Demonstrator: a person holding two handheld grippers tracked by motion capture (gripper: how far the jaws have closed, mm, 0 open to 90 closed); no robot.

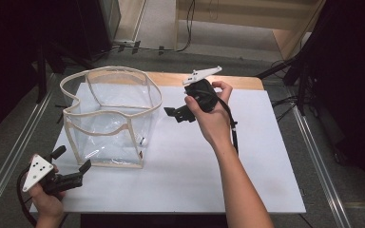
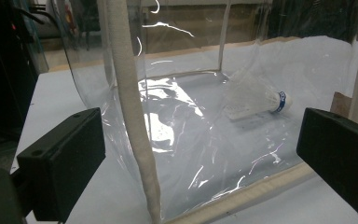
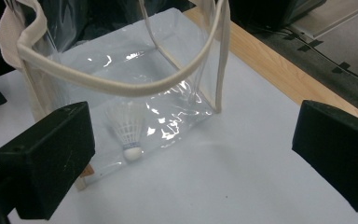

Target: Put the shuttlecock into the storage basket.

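The white feathered shuttlecock (image 3: 129, 133) lies inside the clear plastic, cream-trimmed bag (image 1: 109, 114) on the white bench (image 1: 247, 161). Both the left hand-held gripper (image 1: 72, 159) and the right hand-held gripper (image 1: 170, 114) gape wide, holding nothing.

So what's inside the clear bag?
One white shuttlecock lies on the floor of the clear bag, near a corner. The see-through walls hide nothing, though glare blurs part of the floor.

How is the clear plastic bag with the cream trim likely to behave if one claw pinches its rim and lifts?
The clear bag is probably floppy: its cream rim sags and waves unevenly. It likely weighs little, being thin, wrinkled film holding just a shuttlecock. That shuttlecock lies loose on its side, so it may roll or slide if the bag tilts.
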